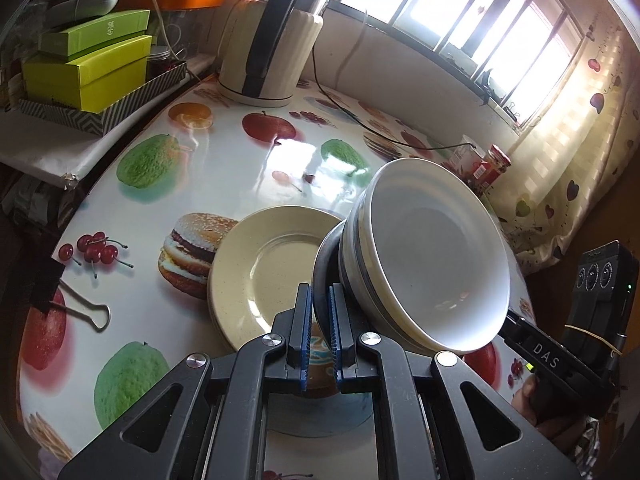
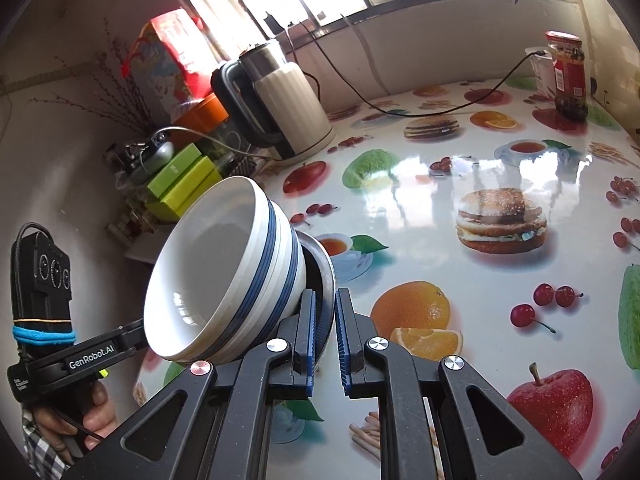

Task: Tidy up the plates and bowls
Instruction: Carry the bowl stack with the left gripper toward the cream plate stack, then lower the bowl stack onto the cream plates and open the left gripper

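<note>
With both the left tool and the right tool pinching the rim of the dark metal plate that carries the white bowl with blue stripes, keep both grips tight and lower it flat onto the cream round plate just ahead of the left tool.

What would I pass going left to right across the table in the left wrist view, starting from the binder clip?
Binder clip → cream plate → dark plate clamped in the left gripper → striped bowl → the other gripper at the right edge.
</note>
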Tool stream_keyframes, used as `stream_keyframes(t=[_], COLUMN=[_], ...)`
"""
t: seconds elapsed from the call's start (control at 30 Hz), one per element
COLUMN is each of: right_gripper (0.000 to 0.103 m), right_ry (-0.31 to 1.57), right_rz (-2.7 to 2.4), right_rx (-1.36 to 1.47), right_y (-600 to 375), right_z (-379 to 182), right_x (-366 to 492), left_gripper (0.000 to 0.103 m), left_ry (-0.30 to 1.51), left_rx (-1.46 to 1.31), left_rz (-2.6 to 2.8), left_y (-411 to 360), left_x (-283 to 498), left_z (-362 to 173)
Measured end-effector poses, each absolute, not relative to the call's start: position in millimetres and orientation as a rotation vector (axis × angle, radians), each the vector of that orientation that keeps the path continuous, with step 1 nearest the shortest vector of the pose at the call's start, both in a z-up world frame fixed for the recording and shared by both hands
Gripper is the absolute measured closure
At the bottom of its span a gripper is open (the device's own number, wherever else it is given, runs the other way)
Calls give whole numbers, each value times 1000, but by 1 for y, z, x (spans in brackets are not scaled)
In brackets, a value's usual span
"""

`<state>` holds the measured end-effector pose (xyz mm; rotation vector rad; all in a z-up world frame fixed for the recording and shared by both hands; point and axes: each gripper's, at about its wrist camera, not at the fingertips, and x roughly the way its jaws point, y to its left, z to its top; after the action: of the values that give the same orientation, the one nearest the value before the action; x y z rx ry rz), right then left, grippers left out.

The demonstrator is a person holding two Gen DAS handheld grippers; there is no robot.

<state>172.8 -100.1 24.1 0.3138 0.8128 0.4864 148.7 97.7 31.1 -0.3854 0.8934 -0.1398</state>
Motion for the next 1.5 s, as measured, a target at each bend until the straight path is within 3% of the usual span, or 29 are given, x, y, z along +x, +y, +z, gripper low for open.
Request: stream_keyframes(t=[1.5], right_gripper=[91], right_ry=[870], right_rz=[539], right_rx=[266], right_y=[-53], right_z=[7], right_x=[210], left_gripper=[95], left_ry=[894], left_rx=[-397], left_rz=[-46], left_y=[135], left_x=[162], left_z=[16])
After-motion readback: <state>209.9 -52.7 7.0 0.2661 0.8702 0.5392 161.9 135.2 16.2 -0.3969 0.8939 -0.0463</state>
